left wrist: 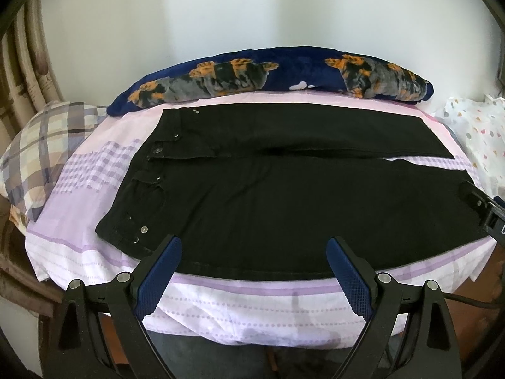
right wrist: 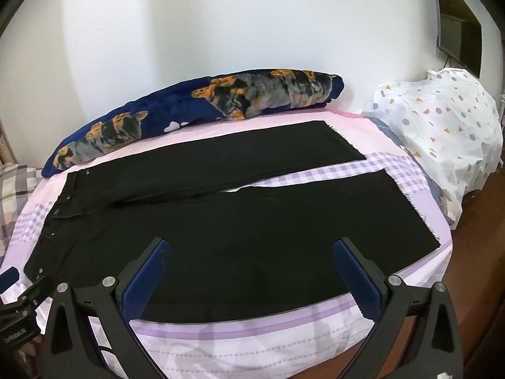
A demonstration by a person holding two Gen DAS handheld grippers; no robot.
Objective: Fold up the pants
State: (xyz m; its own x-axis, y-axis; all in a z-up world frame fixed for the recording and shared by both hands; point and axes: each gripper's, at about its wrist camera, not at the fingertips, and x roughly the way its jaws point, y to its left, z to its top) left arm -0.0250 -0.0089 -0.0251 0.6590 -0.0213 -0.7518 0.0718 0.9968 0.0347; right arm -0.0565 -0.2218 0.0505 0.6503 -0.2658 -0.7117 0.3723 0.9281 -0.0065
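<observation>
Black pants (left wrist: 284, 208) lie spread flat on a bed with a lilac and white sheet (left wrist: 221, 303), waistband to the left, both legs running right. My left gripper (left wrist: 254, 252) hovers open over the near edge by the waist, nothing between its blue pads. In the right wrist view the same pants (right wrist: 240, 240) fill the bed, and my right gripper (right wrist: 252, 252) stands open above the near leg, also holding nothing. Each gripper's tip shows at the edge of the other's view: the right gripper (left wrist: 483, 208) and the left gripper (right wrist: 19, 297).
A rolled navy blanket (left wrist: 268, 75) with orange and grey print lies along the far side against a white wall. A plaid pillow (left wrist: 44, 154) sits at the left. A white dotted cloth bundle (right wrist: 442, 139) sits at the right end of the bed.
</observation>
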